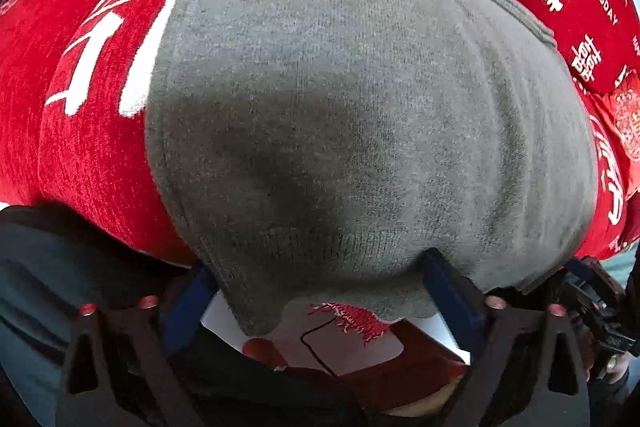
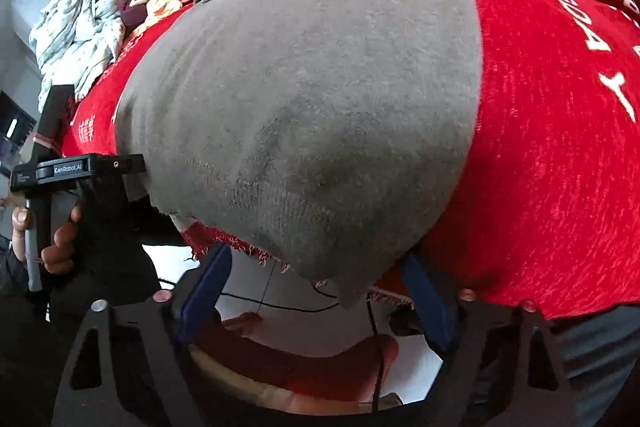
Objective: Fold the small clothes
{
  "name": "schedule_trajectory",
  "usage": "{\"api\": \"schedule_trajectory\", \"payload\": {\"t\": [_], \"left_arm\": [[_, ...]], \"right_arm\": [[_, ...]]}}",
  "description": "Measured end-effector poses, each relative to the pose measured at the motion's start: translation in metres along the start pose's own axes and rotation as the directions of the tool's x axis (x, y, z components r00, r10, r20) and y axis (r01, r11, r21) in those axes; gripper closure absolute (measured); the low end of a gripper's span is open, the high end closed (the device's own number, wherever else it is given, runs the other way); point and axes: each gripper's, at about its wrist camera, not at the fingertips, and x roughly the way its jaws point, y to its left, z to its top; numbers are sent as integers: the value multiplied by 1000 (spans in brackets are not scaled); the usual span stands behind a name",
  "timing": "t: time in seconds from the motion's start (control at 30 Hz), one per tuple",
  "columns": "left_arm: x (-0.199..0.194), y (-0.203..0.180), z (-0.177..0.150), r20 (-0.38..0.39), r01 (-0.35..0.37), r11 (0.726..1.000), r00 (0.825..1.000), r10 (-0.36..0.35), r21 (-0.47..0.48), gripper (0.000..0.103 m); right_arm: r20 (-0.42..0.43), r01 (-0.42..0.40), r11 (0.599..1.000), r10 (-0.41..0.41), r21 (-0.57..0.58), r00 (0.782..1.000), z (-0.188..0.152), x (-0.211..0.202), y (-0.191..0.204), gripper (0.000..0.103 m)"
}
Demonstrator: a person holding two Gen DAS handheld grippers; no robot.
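Note:
A grey knit garment [image 1: 340,99] lies flat on the red tablecloth [image 1: 92,155], its ribbed band at the far side. Its near edge hangs over the table's front edge. My left gripper [image 1: 320,287] stands wide over that near edge, one blue finger [image 1: 196,291] at the garment's left side and the other pushed against the cloth; the pads do not pinch it. In the right wrist view the garment [image 2: 300,99] ends in a near corner hanging between the blue fingers [image 2: 208,279] of my right gripper [image 2: 316,283], with gaps on both sides.
A crumpled pale garment [image 2: 80,27] lies at the table's far left. The tablecloth's fringe [image 2: 224,239] hangs off the front edge above a tiled floor with a black cable [image 2: 280,307]. A hand [image 2: 60,239] holds the other gripper's handle at the left.

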Motion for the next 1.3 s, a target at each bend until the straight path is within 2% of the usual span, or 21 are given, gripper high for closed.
{"api": "schedule_trajectory", "payload": {"t": [0.03,0.07,0.13,0.2,0.23,0.37,0.43,0.63,0.73,0.87,0.93,0.97,1.0,1.03,1.07,1.13,1.17,1.2,1.23,1.27,1.3], "left_arm": [[-4,1,-1,10,4,1000,1000,-4,-7,17],[-7,2,-4,19,10,1000,1000,-10,-10,25],[-14,4,-4,33,24,1000,999,-24,-8,42],[-20,4,-7,42,35,999,999,-35,-2,75],[-24,4,-8,43,40,999,998,-40,4,83],[-49,-1,-3,106,52,998,993,-56,42,86],[-71,-9,8,167,75,995,982,-86,69,86],[-97,-20,69,317,90,989,940,-122,113,86],[-76,-18,106,280,110,990,951,-129,84,86],[-44,-8,134,219,135,991,966,-135,15,86],[-41,0,134,193,172,985,967,-169,-1,80],[-42,4,132,187,206,979,961,-201,-4,65],[-44,6,128,187,225,974,957,-220,-2,31],[-51,10,123,207,224,975,954,-218,-6,11],[-57,12,119,242,212,977,949,-203,-9,0],[-74,15,110,307,196,980,931,-196,32,0],[-80,17,107,315,186,981,928,-196,61,0],[-85,19,105,325,165,983,928,-182,78,0],[-89,19,103,340,125,987,928,-152,101,0],[-90,18,103,352,89,989,927,-127,122,0],[-91,16,101,368,38,987,925,-94,154,0]], "right_arm": [[-11,-14,1000,14,12,1000,0,1,-3,72],[-29,-32,999,33,34,999,0,5,-8,96],[-33,-44,997,46,61,998,0,8,-12,96],[-10,-58,998,58,37,998,1,3,-7,96],[12,-70,997,70,18,997,3,-3,-3,96],[129,-163,986,164,-13,978,18,-42,3,96],[188,-185,982,186,-21,964,31,-60,1,96],[319,-161,987,158,-18,935,88,-77,-8,96],[319,-146,988,127,38,939,118,-56,-21,96],[238,-86,991,60,99,969,144,-15,-35,96],[230,-112,984,78,137,970,145,-5,-42,95],[237,-125,981,88,146,967,145,-6,-43,95],[236,-137,978,98,156,967,145,-8,-45,95],[241,-148,976,106,161,965,143,-11,-46,95],[255,-159,974,114,161,960,141,-17,-47,94],[294,-157,975,106,155,950,136,-31,-49,88],[313,-150,976,95,155,945,134,-38,-49,80],[334,-143,977,84,158,939,131,-46,-51,61],[356,-133,979,70,157,932,129,-54,-52,47],[391,-110,983,44,150,919,125,-64,-51,24],[424,-89,987,24,134,905,121,-72,-49,19]]}}
